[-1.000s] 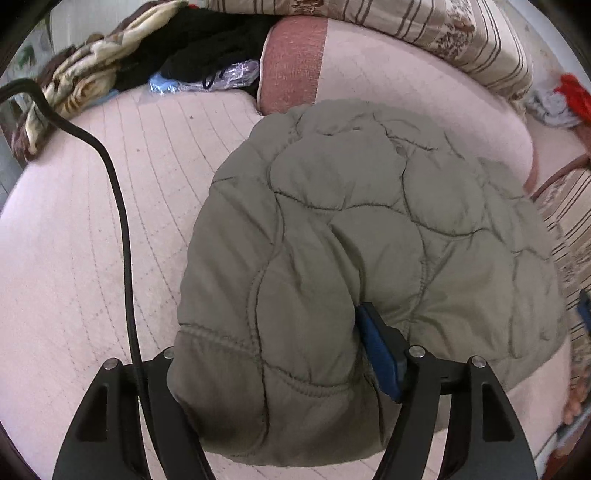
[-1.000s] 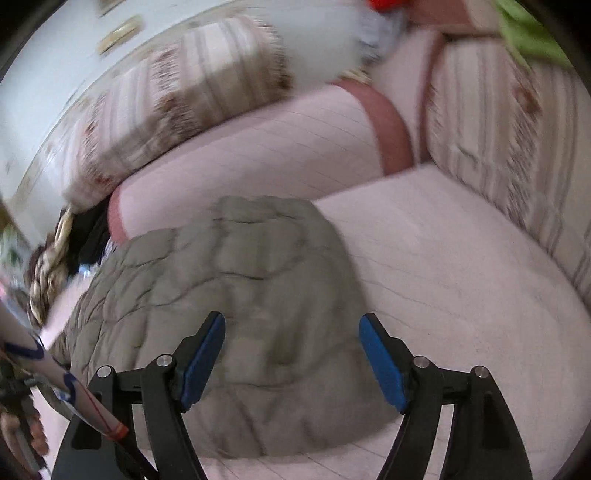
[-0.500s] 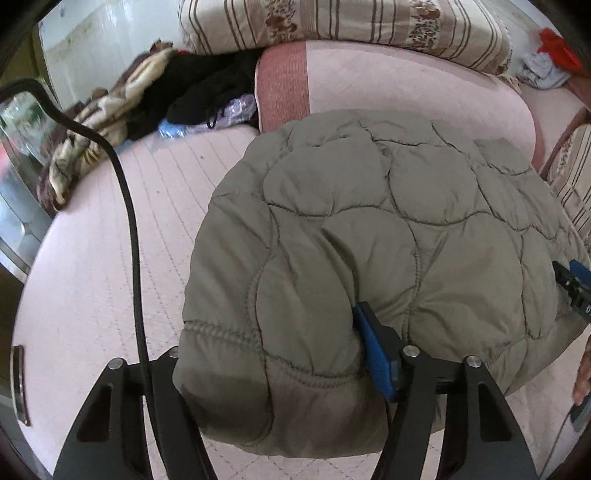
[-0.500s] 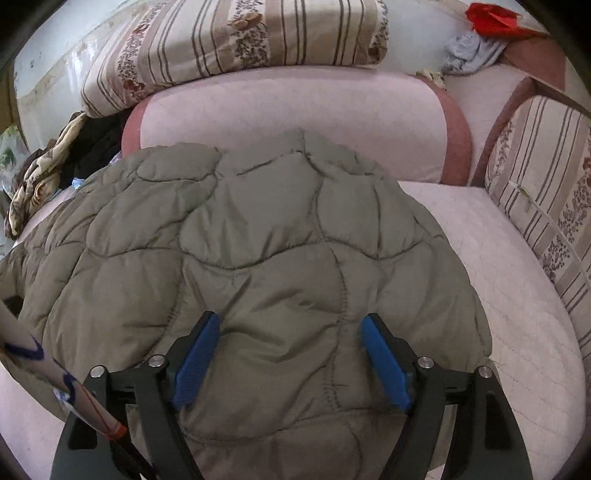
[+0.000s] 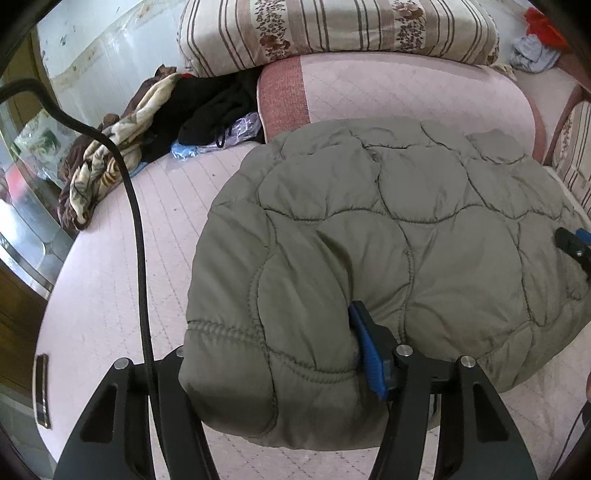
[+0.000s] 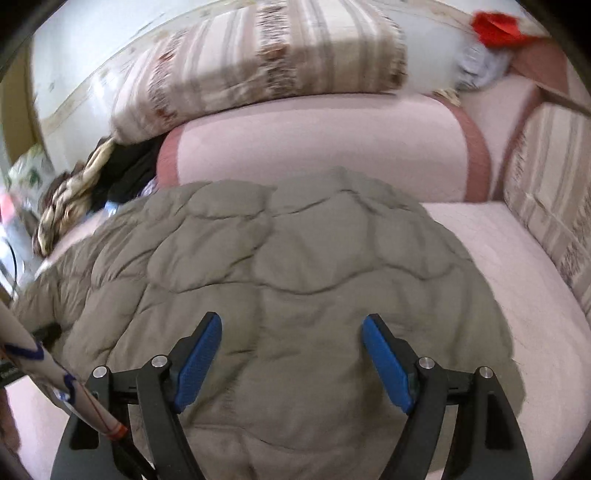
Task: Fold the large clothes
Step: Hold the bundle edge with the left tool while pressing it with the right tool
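Quilted olive fabric fills the near field of both wrist views: the jacket (image 5: 388, 240) lies as a folded, puffy bundle on the pink sofa seat (image 5: 110, 258), with its long axis running left to right across the seat.

Left gripper (image 5: 266, 354): its jaws have just been closing, and the near left corner of the bundle sits between them. The blue pad of the right finger (image 5: 369, 354) presses into the padding; the left finger is hidden behind the fabric. The grip reads as a pinch on that thick corner. This gripper points steeply down at the near hem.

Right gripper (image 6: 291, 350): the jaws are spread wide, both blue pads are visible, and nothing is clamped. The gripper hovers over the near right part of the jacket, angled down, and its tip shows at the right edge of the left view. A black cable (image 5: 136, 221) hangs at the left, clear of the cloth.

Governing relation: the bundle extends away from both tools toward the pink backrest (image 6: 325, 147). The left hand already has the near edge, so the right hand is judged to need a matching hold on the near right edge before any lift or fold.

Beyond the backrest rests a striped cushion (image 5: 332, 33); at far left lies a pile of clothes (image 5: 147, 122).
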The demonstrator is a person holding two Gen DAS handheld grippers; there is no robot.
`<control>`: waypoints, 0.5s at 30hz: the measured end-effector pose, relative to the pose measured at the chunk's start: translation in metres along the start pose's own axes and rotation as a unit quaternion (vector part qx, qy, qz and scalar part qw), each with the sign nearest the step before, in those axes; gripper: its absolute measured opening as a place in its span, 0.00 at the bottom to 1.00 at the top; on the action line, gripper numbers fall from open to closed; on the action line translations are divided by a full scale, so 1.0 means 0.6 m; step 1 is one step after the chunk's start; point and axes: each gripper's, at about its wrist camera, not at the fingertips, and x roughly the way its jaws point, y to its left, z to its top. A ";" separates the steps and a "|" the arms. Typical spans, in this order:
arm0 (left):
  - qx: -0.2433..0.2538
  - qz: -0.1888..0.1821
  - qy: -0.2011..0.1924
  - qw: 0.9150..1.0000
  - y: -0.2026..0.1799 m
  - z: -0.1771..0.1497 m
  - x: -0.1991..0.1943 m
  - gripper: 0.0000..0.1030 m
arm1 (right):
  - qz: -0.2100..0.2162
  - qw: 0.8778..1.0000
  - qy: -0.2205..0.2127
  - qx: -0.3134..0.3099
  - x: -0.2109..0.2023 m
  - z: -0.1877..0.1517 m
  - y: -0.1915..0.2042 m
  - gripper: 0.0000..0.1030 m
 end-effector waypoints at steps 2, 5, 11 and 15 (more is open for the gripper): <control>0.006 0.005 0.000 1.000 -0.004 -0.001 0.002 0.58 | -0.013 1.000 0.006 -0.016 0.017 -0.006 0.015 0.81; 0.008 0.007 -0.001 1.000 -0.005 -0.001 0.004 0.58 | -0.030 0.999 0.018 -0.014 0.034 -0.010 0.002 0.81; 0.016 0.012 -0.007 1.000 -0.005 -0.003 0.005 0.58 | -0.098 0.993 0.032 0.059 0.046 -0.003 -0.093 0.83; 0.008 0.003 -0.003 1.000 0.000 -0.004 0.003 0.59 | -0.131 0.988 0.036 0.076 0.047 -0.005 -0.138 0.83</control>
